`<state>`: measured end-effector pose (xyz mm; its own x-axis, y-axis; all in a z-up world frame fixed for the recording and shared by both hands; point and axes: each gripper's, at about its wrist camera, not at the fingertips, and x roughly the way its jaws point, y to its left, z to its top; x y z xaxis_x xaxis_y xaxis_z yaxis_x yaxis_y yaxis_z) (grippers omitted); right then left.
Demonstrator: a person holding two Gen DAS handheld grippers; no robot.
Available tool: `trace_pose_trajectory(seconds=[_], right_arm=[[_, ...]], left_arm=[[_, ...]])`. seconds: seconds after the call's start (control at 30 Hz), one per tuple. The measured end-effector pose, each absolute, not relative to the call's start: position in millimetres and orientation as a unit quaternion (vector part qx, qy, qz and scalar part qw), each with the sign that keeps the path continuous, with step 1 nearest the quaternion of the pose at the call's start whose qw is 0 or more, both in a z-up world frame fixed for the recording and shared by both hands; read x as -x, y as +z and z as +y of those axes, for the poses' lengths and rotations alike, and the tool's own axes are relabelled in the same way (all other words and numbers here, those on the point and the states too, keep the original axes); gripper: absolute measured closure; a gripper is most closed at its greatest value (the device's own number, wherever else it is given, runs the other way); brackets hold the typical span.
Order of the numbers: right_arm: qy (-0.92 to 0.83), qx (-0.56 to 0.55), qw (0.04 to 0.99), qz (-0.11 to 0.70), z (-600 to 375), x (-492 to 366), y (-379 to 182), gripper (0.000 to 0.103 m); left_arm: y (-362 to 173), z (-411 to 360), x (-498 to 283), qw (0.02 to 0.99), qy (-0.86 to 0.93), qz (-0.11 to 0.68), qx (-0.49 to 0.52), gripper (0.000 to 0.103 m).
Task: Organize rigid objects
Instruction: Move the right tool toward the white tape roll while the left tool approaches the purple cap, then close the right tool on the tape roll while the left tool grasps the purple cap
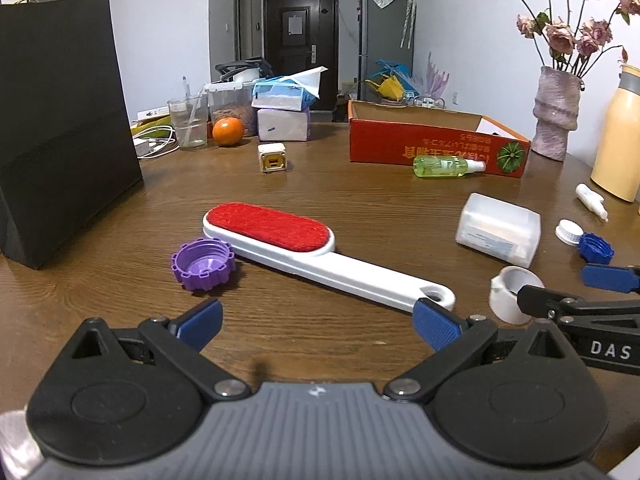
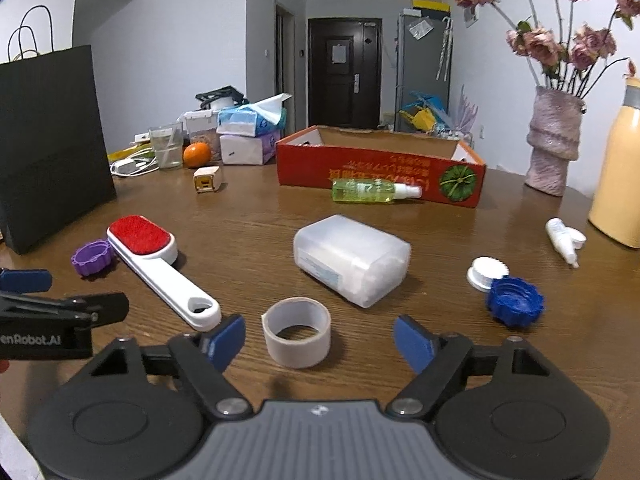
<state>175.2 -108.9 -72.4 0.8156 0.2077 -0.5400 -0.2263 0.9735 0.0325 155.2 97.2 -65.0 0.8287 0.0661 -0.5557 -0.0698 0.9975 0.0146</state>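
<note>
Right tool [image 2: 320, 344] hangs low over the wood-grain tabletop [image 2: 256, 216], ribbed blue pads [image 2: 414, 342] spread wide w/ nothing gripped; a matte whitish tape roll [image 2: 297, 332] stands on edge just ahead, roughly btwn them, untouched. Left tool [image 1: 318, 326] also wide & empty, its right pad at the holed end of a smooth white plastic lint brush [image 1: 320, 252] w/ fuzzy red oval face. Ridged purple cap [image 1: 203, 265] sits touching the brush head. Frosted rounded plastic box [image 2: 352, 260] mid-tabletop; notched blue cap [image 2: 515, 302] & white cap [image 2: 487, 273] nearby; clear green spray bottle [image 2: 374, 191] lies against the red cardboard tray [image 2: 380, 172].
</note>
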Motion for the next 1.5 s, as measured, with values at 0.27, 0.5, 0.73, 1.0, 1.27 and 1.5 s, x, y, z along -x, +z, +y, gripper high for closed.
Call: trace_pose_trajectory(seconds=[0.27,0.5,0.73,1.0,1.27,1.5], right_arm=[[0.127,0.019,0.943,0.306,-97,-198,-83,0.047],[0.134,0.018,0.940,0.312,-93,-204,-86,0.062],[0.126,0.011,0.948,0.291,-100,-204,-77,0.062],[0.111,0.005,0.957,0.267,-108,-206,-68,0.062],[0.094,0.001,0.961,0.261,-113,-215,-65,0.062],[0.091,0.000,0.962,0.257,-116,-221,-62,0.062]], left_arm=[[-69,114,-169,0.954,0.046,0.298,0.009,0.000],[-73,131,-178,0.951,0.061,0.302,0.014,0.000],[-77,149,-186,0.949,0.076,0.307,0.015,0.000],[-78,174,-205,0.945,0.096,0.312,0.014,0.000],[-79,182,-220,0.944,0.115,0.309,-0.006,0.000],[-83,182,-235,0.939,0.110,0.326,-0.014,0.026]])
